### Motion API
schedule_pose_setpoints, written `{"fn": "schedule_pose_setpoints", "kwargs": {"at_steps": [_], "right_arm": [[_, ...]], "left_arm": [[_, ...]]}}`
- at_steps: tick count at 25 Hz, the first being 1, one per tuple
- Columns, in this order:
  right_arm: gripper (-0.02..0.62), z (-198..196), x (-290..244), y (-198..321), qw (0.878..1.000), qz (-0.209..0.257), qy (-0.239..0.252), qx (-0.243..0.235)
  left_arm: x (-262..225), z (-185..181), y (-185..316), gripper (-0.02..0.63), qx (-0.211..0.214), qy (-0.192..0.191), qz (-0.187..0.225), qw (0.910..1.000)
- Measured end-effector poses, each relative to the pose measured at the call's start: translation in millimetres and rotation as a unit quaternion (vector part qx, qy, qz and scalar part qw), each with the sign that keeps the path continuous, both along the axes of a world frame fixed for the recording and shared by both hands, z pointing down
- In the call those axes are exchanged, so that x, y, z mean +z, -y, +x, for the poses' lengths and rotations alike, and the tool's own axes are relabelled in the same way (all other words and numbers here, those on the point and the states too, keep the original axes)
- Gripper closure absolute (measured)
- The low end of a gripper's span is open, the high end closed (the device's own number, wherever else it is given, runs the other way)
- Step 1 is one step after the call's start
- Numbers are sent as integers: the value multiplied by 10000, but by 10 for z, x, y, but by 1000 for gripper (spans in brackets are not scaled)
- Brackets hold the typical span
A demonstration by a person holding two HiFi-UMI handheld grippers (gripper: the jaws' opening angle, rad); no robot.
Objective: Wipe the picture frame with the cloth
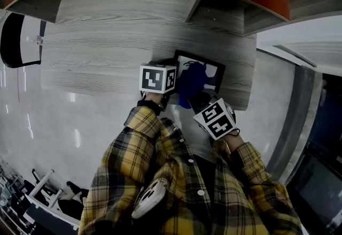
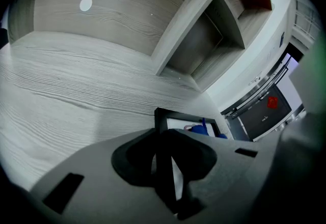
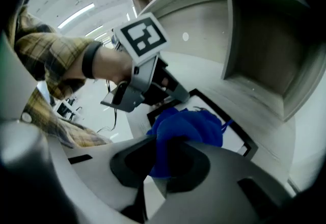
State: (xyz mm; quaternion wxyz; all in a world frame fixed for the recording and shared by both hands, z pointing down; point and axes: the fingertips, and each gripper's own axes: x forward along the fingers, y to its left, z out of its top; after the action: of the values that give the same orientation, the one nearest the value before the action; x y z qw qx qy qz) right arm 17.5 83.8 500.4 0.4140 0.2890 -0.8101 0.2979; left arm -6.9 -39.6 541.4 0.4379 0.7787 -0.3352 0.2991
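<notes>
Near the front edge of the grey wooden desktop (image 1: 107, 52), the left gripper (image 2: 164, 164) clamps the black picture frame (image 2: 161, 119) by its rim, apparently to steady it, while the right gripper (image 3: 165, 164), closed on the bunched blue cloth (image 3: 186, 126), holds it against the frame's face for wiping.

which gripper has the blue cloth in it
The right gripper: the bunched blue cloth is pinched between its jaws, over the black rectangular picture frame. The left gripper grips that frame's edge instead, no cloth.
</notes>
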Motion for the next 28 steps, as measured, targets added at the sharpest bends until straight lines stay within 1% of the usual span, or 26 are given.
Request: {"fn": "schedule_pose_setpoints", "kwargs": {"at_steps": [3,5,8,11,14,17,20,25,28], "right_arm": [[543,8,-163,426,9973,568,120,443],[543,33,-154,736,9947,836,-86,597],[543,75,-33,1125,9911,946,-556,748],[543,20,105,1325,9899,876,-771,800],[543,-56,158,1289,9888,943,-966,632],[543,-115,184,1095,9902,877,-996,439],[543,-207,191,895,9927,748,-917,229],[543,-384,156,584,9973,375,-623,-16],[543,-481,120,416,9981,281,-515,-198]], "left_arm": [[-6,2,6,529,22,-88,-42,9999],[-5,9,4,529,87,-135,-92,9998],[-7,12,5,529,131,-262,-229,9993],[-7,4,18,529,19,-517,-431,9977],[-6,-6,34,529,-62,-735,-595,9955],[-7,-19,33,532,-111,-893,-728,9933],[-7,-22,38,535,-169,-1018,-824,9912],[-5,-22,39,535,-167,-1042,-843,9908],[-7,-19,40,535,-165,-1030,-824,9911]]}}
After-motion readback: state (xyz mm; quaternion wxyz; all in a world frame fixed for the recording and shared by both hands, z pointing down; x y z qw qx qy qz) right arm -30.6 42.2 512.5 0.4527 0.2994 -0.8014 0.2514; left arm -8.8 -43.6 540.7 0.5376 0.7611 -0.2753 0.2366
